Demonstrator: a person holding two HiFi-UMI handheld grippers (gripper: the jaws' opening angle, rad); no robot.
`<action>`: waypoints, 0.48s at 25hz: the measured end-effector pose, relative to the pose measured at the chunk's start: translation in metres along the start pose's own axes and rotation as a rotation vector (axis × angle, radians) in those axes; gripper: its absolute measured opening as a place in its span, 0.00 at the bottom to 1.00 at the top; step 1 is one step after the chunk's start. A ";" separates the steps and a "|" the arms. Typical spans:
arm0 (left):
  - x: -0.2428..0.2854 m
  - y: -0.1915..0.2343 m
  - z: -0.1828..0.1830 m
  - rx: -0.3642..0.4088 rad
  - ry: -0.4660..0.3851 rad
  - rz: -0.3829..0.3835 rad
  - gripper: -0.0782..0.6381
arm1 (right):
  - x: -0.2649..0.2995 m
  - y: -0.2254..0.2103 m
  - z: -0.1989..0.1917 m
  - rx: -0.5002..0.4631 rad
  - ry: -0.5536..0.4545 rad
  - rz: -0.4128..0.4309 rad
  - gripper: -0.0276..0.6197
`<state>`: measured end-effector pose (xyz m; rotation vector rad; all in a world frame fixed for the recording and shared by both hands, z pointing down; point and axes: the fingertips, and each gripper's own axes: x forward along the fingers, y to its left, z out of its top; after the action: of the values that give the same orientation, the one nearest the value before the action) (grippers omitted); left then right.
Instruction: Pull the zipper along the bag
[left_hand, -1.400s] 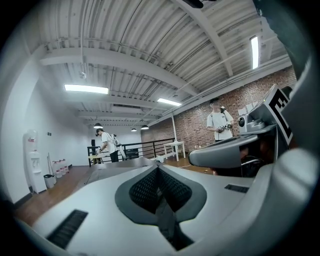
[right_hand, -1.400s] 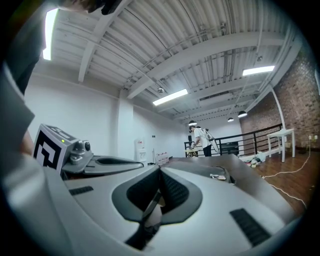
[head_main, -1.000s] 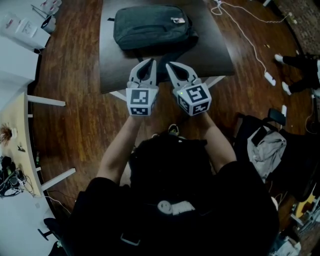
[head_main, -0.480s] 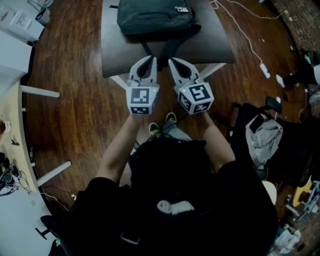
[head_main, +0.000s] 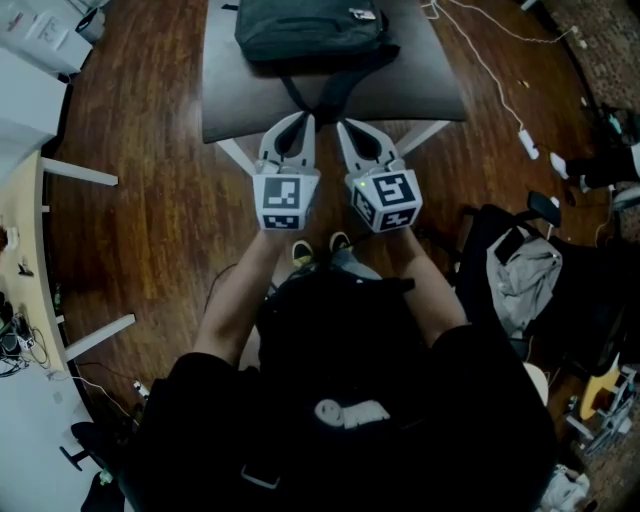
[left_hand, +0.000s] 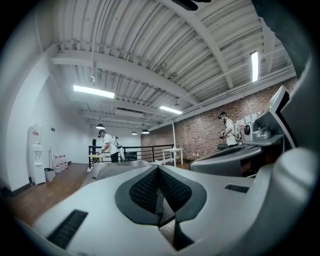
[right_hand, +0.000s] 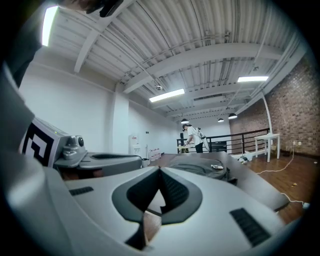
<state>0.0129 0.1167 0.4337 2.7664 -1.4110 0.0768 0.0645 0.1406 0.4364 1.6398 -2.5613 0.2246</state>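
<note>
Counting from the head view, two tools are out in front of the person: the left hand-held gripper (head_main: 303, 120) and the right hand-held gripper (head_main: 343, 126), side by side and just apart, both pointing at the near edge of one dark bench (head_main: 235, 105). Each has its jaws drawn narrow with the tips meeting. Each gripper view shows only a sliver of background behind the dark pads, so neither holds anything. One dark backpack (head_main: 310, 30) lies on the far part of the bench, well apart from both sets of tips. Its straps (head_main: 322, 92) trail across the bench top toward the grippers, ending near the edge just ahead of them. The zipper is too small to make out. In the right gripper view the backpack sits beyond the closed tips with bare bench top between. Around the bench is a wooden floor (head_main: 150, 200). To the right, one white cable (head_main: 490, 70) runs to a power strip (head_main: 528, 143), and nearer lies a heap of grey cloth (head_main: 525, 280) on dark bags. A pale desk (head_main: 25, 270) stands at the left edge. The left gripper view shows two people far off, a person by the railing (left_hand: 106, 145) and a person by the brick wall (left_hand: 229, 131).
</note>
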 end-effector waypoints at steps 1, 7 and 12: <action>0.000 -0.002 0.002 0.000 -0.001 0.005 0.10 | -0.002 -0.001 0.000 0.001 0.000 0.002 0.06; 0.002 -0.017 0.011 0.028 -0.007 0.015 0.10 | -0.008 -0.004 0.006 -0.010 -0.011 0.037 0.06; 0.012 -0.024 0.013 0.044 -0.009 0.034 0.10 | -0.010 -0.013 0.007 -0.027 -0.015 0.058 0.06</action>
<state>0.0401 0.1208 0.4211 2.7812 -1.4770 0.0977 0.0804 0.1428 0.4291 1.5651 -2.6133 0.1815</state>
